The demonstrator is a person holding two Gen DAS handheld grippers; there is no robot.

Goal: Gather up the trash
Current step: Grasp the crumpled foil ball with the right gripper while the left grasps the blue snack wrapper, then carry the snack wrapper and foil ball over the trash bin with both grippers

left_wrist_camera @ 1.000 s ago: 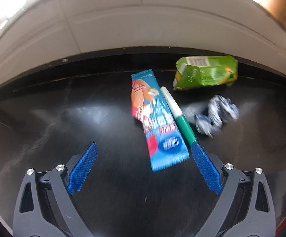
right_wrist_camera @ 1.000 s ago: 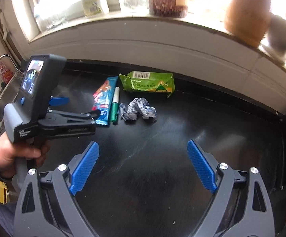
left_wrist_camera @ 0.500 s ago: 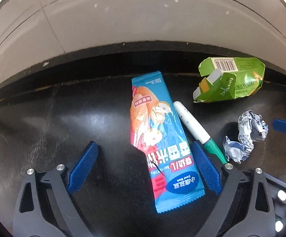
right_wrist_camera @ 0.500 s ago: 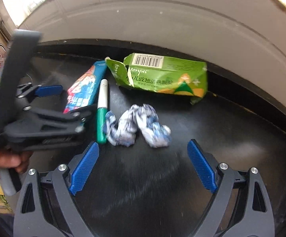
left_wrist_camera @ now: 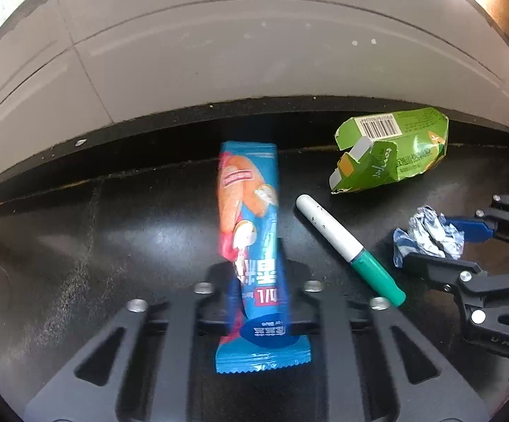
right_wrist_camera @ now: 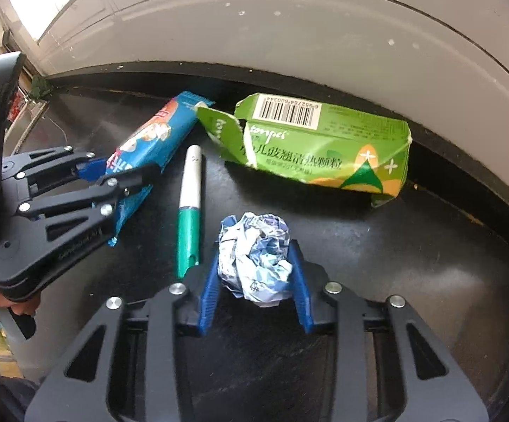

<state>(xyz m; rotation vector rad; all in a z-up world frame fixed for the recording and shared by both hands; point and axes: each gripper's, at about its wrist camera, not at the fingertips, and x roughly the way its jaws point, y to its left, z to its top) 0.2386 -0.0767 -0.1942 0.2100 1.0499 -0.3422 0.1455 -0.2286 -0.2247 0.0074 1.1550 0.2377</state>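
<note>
Left claw (left_wrist_camera: 259,302) has just clamped the blue wrapper (left_wrist_camera: 251,246); right claw (right_wrist_camera: 254,274) has just closed on the crumpled paper (right_wrist_camera: 254,256). Nothing is lifted yet; the green box (right_wrist_camera: 325,144) and marker (right_wrist_camera: 189,211) beyond them remain on the tabletop (right_wrist_camera: 395,263).

Home kitchen: black countertop (right_wrist_camera: 377,267) against pale tiled wall (left_wrist_camera: 254,52), sink edge (right_wrist_camera: 25,123) far left
</note>
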